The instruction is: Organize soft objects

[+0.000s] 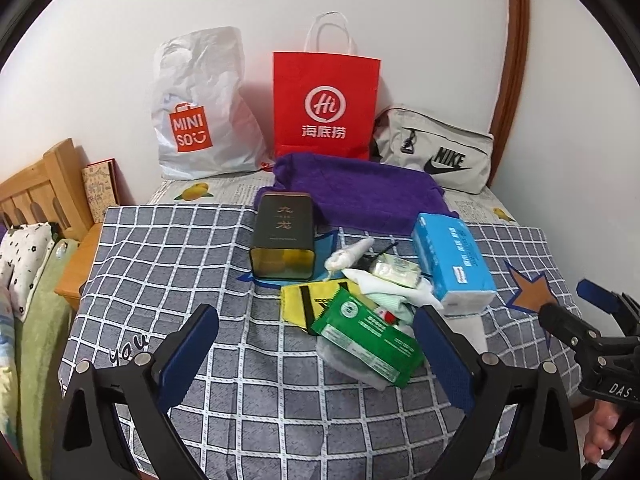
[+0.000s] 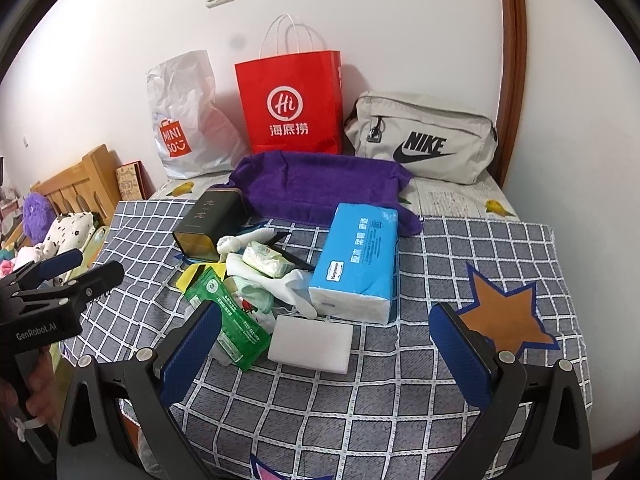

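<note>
A pile of small items lies mid-bed on the checked sheet: a green packet (image 1: 366, 346) (image 2: 228, 320), a yellow cloth (image 1: 298, 300), white and pale green cloths (image 1: 390, 292) (image 2: 260, 288), and a small tissue pack (image 1: 396, 270) (image 2: 266, 260). A blue tissue pack (image 1: 452, 260) (image 2: 356, 260) sits right of them, a purple towel (image 1: 356, 192) (image 2: 320, 184) behind, a white foam block (image 2: 312, 344) in front. My left gripper (image 1: 316, 356) hovers open just before the green packet. My right gripper (image 2: 326, 350) is open around empty air near the foam block.
A dark tin (image 1: 282, 236) (image 2: 210, 220) lies on its side left of the pile. Against the wall stand a white Miniso bag (image 1: 200, 108), a red paper bag (image 1: 324, 104) (image 2: 292, 104) and a grey Nike pouch (image 1: 436, 148) (image 2: 424, 136). A wooden headboard (image 1: 40, 188) is at left.
</note>
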`<action>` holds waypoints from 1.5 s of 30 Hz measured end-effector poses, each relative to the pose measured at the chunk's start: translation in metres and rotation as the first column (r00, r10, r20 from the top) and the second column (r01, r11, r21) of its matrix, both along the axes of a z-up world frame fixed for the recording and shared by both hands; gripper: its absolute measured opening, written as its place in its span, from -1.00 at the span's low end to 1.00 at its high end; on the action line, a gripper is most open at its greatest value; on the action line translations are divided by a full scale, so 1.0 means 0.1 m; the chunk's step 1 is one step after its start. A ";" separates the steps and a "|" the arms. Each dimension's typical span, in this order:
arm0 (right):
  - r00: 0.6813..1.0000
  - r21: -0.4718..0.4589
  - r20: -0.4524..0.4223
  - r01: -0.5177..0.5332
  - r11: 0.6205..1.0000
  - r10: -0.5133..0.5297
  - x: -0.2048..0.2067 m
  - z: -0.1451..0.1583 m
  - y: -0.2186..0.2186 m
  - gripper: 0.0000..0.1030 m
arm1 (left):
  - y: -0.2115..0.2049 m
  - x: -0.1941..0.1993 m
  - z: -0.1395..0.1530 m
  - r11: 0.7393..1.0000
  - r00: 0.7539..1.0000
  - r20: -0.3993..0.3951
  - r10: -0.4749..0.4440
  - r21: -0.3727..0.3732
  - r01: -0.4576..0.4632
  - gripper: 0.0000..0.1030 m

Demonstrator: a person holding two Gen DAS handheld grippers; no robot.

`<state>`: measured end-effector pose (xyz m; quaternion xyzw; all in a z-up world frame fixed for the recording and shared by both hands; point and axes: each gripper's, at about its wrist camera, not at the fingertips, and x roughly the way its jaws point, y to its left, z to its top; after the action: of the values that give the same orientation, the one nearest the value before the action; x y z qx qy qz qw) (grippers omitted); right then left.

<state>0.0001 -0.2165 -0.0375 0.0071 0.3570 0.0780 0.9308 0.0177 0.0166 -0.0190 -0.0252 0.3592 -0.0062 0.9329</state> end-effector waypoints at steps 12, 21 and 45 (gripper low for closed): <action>0.998 0.012 -0.058 -0.014 1.000 0.014 0.21 -0.36 0.06 0.99 | 0.11 0.19 -0.24 1.000 0.999 -0.042 0.016 -0.015 -0.016 0.92; 0.993 0.000 -0.107 -0.042 0.999 0.042 0.35 -0.66 0.21 0.99 | 0.23 0.32 -0.35 0.999 0.997 -0.074 0.032 -0.012 -0.033 0.92; 0.968 0.046 -0.246 -0.032 0.998 0.042 0.74 -1.33 0.24 0.62 | 0.24 0.64 -0.62 0.999 0.989 -0.140 -0.049 -0.021 0.046 0.92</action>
<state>0.0740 -0.1920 -0.1701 0.0297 0.4683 0.1013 0.8773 0.0814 0.0407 -0.0813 -0.0253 0.4243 -0.0300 0.9047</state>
